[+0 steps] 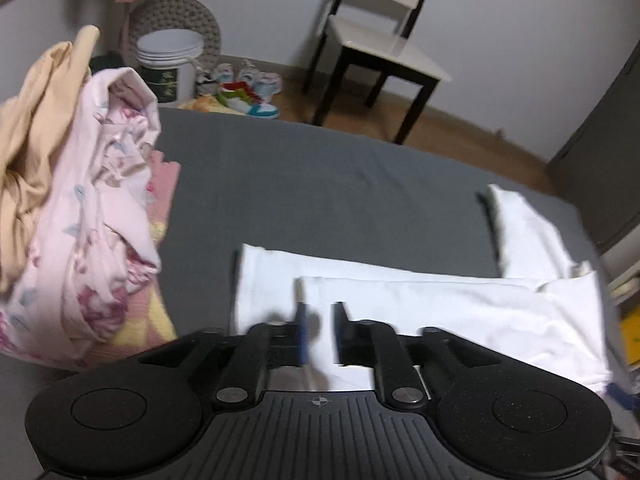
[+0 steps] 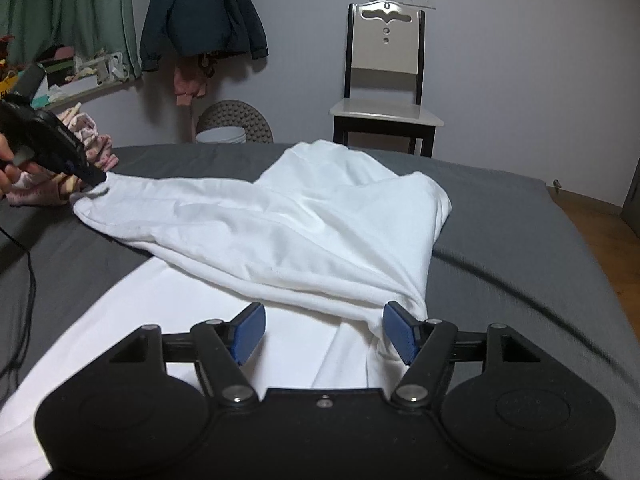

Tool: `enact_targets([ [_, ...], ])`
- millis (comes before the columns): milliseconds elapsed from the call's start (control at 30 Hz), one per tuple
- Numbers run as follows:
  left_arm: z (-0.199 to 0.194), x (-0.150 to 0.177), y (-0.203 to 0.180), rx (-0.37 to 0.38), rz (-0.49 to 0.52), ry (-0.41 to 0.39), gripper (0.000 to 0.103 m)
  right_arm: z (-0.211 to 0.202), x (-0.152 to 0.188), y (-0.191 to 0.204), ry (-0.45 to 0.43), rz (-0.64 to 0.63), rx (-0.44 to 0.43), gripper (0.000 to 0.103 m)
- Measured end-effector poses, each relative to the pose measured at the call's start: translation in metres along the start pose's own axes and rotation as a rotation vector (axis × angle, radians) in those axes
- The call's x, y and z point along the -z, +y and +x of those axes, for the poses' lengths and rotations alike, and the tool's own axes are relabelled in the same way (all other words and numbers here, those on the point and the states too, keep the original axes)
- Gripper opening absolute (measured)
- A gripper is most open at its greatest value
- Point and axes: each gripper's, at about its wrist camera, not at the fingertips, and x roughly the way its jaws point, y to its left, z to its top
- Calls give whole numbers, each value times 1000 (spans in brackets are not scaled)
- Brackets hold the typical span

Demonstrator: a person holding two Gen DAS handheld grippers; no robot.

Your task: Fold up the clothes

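Hovering low over the white garment [image 2: 256, 236], the right gripper [image 2: 324, 330] had its blue pads [image 2: 250, 330] spread wide apart, one on each side of a raised fold of the cloth, with nothing clamped between them. In the left wrist view, the left gripper [image 1: 320, 332] showed a narrow gap between its fingers [image 1: 301, 332], and motion blur made it impossible to tell whether any cloth was pinched there; from the right wrist view its tip met the far corner of the garment, which was drawn out toward it. A hand [image 2: 8, 164] gripped that tool at the left edge. The garment lay partly folded across the grey bed [image 2: 520, 248], one layer flat beneath, another lifted over it. A heap of pink floral and beige clothes [image 1: 92, 208] sat to the left on the bed. Beyond the bed stood a chair [image 2: 386, 80] against the wall and a white bucket [image 1: 168, 64] on the floor.
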Motion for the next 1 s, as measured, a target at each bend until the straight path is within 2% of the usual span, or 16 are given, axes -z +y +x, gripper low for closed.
enact_targets([
  [33, 1, 1, 0, 10, 3, -5, 54, 0, 0, 0, 2, 0, 0, 64],
  [67, 3, 1, -1, 7, 9, -4, 71, 1, 0, 0, 2, 1, -1, 64],
  [100, 6, 2, -3, 4, 14, -4, 74, 1, 1, 0, 1, 1, -3, 65],
  [333, 19, 6, -18, -19, 52, 2, 73, 1, 1, -2, 4, 2, -3, 65],
  [367, 19, 8, -22, -19, 72, -2, 69, 1, 1, -2, 4, 1, -3, 65],
  [400, 20, 10, -26, -22, 91, -4, 52, 0, 2, -3, 5, 1, -3, 65],
  [433, 21, 11, -29, -32, 101, 1, 41, 1, 2, -3, 7, 1, -2, 66],
  [500, 22, 12, -28, -26, 86, 15, 11, 2, 2, -3, 11, 3, 0, 66],
  [633, 16, 11, -27, 24, 44, -19, 7, 2, 2, -4, 15, 7, 3, 66],
  [833, -15, -8, -26, 39, 12, -158, 6, 0, 3, -5, 22, 5, 2, 66],
  [933, -21, -21, -22, 16, 5, -169, 6, -1, 3, -6, 26, 4, 7, 66],
  [1000, -21, -24, -17, -11, -3, -148, 6, -2, 3, -7, 26, 9, 9, 66],
])
